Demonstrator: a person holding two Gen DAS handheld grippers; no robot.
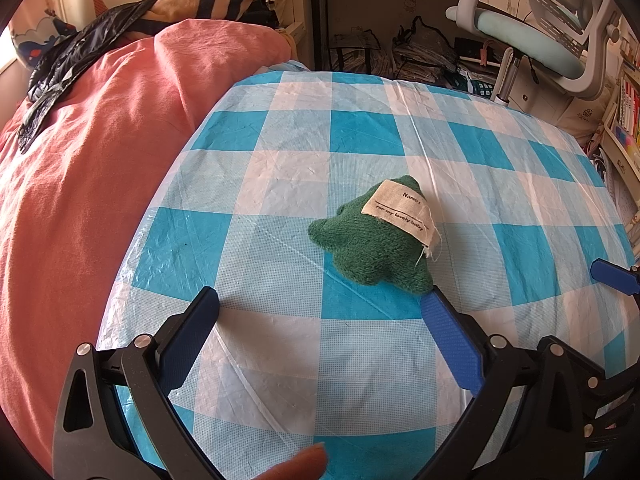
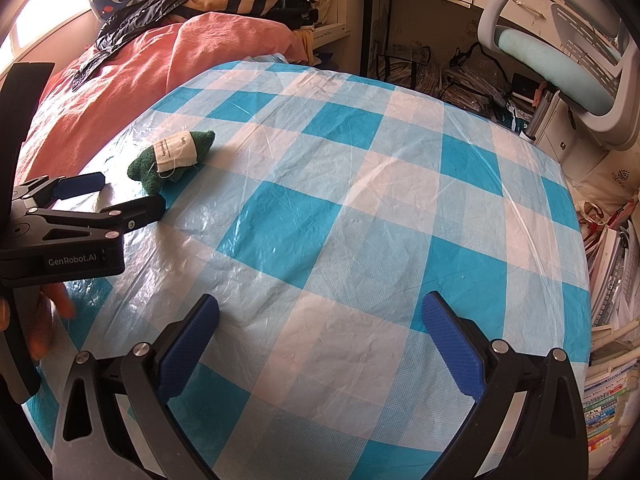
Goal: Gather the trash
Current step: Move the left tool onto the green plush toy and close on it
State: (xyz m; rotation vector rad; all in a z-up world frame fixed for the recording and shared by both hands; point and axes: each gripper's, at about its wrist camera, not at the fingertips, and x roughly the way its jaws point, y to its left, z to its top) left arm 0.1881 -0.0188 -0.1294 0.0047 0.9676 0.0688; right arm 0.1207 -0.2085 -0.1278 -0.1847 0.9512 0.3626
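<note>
A green fuzzy cloth piece (image 1: 374, 246) with a white sewn label lies on the blue-and-white checked plastic sheet (image 1: 280, 168). My left gripper (image 1: 320, 300) is open, low over the sheet, its right finger tip just touching the cloth's near corner. In the right wrist view the cloth (image 2: 170, 160) lies far left, with the left gripper (image 2: 128, 192) open just before it. My right gripper (image 2: 320, 306) is open and empty over the sheet (image 2: 360, 200), well right of the cloth. A black plastic bag (image 1: 60, 68) lies on the pink bedding.
Pink bedding (image 1: 80, 180) covers the bed left of the sheet. A pale blue office chair (image 1: 540, 40) stands at the far right. Bundles of papers and bags (image 1: 420, 56) sit on the floor beyond the sheet. Books (image 2: 608, 400) stack along the right edge.
</note>
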